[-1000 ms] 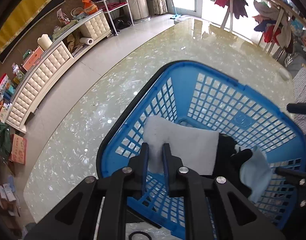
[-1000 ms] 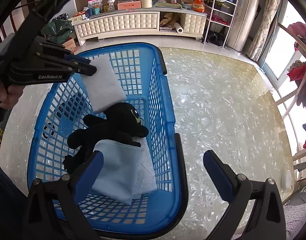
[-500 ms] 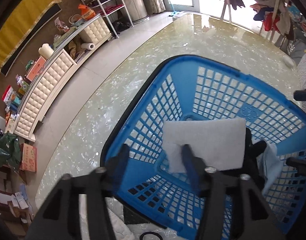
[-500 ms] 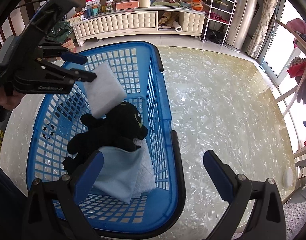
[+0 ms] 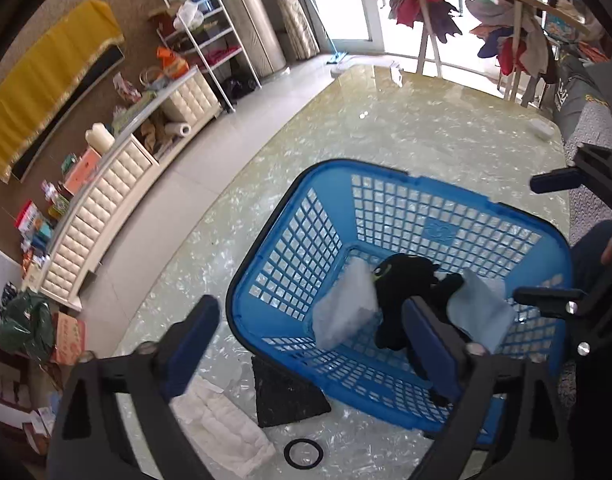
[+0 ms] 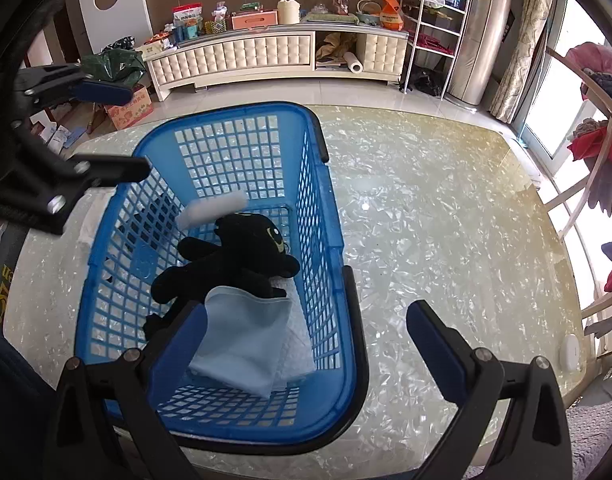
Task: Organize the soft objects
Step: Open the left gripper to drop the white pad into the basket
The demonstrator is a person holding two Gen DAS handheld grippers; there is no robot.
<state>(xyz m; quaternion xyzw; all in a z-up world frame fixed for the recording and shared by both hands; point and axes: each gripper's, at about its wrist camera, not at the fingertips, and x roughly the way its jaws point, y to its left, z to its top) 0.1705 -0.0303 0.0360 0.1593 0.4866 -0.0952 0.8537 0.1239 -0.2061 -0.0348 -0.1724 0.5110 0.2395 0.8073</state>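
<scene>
Now the white pad [image 5: 346,308] lay tilted inside the blue basket [image 5: 390,384], blurred, just beside the black plush [image 5: 402,292], with no finger on it. A light-blue cloth [image 6: 242,340] covered the plush's lower end, over a white cloth [image 6: 296,344]. The left gripper [image 5: 310,332] hung above the basket's near corner; its jaws had just been opening and stood wide apart, nothing between them. The right gripper [image 6: 306,344] was also spread wide and empty over the basket's rim. Outside the basket, on the marbled table [image 6: 426,220], lay a black cloth [image 5: 286,396], a white towel [image 5: 222,428] and a black ring [image 5: 303,454].
</scene>
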